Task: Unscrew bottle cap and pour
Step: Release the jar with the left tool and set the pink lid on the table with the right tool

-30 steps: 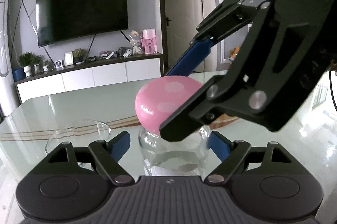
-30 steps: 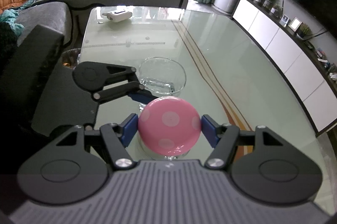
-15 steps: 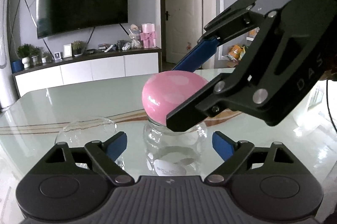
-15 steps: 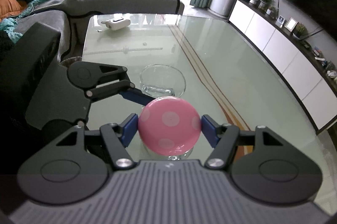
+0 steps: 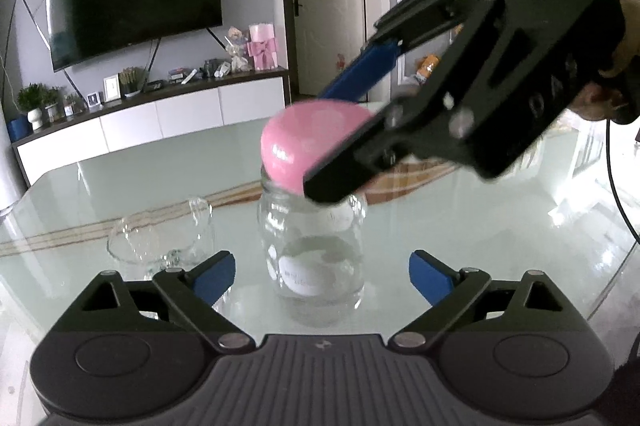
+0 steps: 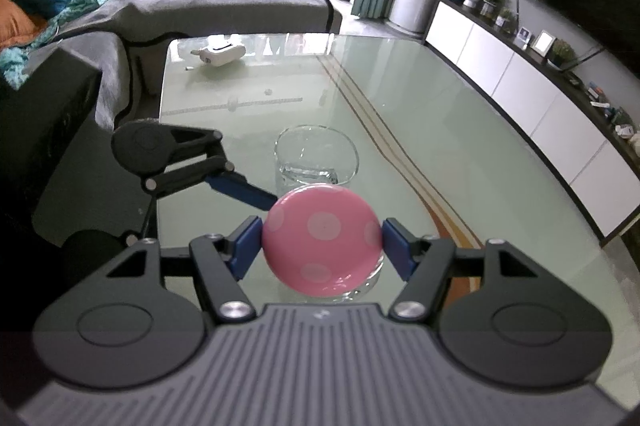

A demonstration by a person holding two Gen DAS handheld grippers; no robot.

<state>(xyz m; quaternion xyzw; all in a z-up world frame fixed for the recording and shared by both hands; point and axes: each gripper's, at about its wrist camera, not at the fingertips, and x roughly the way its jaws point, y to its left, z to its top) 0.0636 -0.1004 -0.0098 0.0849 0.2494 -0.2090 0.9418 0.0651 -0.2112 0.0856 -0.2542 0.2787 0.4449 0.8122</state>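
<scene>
Here, my right gripper (image 6: 322, 246) pinched the pink polka-dot domed cap (image 6: 322, 240) to twist it, atop the clear glass jar (image 5: 314, 250) mid-table. My left gripper (image 5: 320, 276) flanked the jar, fingers spread, not steadying it. The empty glass cup (image 6: 316, 158) waited at twelve o'clock.
</scene>
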